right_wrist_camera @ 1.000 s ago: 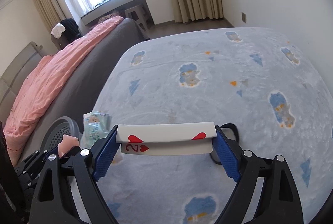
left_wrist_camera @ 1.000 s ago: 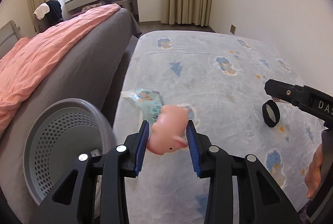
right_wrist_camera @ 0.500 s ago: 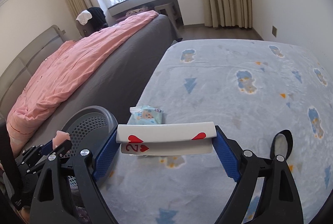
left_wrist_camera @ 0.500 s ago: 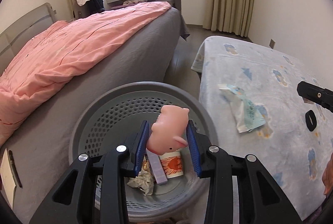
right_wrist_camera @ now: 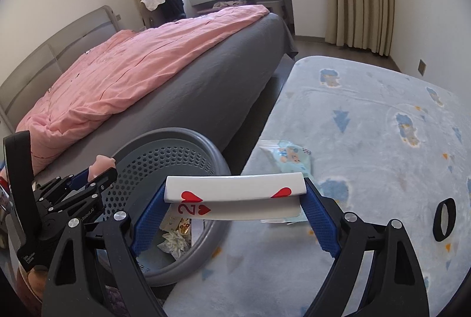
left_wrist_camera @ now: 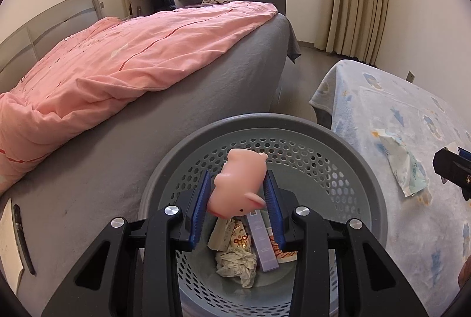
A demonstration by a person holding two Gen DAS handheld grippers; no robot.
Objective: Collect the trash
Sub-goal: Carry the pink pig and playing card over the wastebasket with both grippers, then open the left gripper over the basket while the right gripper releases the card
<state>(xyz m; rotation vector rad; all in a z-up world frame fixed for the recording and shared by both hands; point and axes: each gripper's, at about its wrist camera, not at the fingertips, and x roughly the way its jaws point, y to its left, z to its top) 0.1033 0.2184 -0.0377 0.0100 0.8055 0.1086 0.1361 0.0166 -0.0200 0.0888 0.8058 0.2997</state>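
Claws tilt downward: left claw [left_wrist_camera: 238,200] grips pig toy [left_wrist_camera: 238,184] above bin [left_wrist_camera: 368,184].

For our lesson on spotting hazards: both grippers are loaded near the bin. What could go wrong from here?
1. The pig toy hangs over the bin in the left gripper; it looks more like a toy than trash, so dropping it may be a mistake.
2. The right gripper pinches a bent card by its edges, over the bin's rim; it may spring out and land on the blanket.
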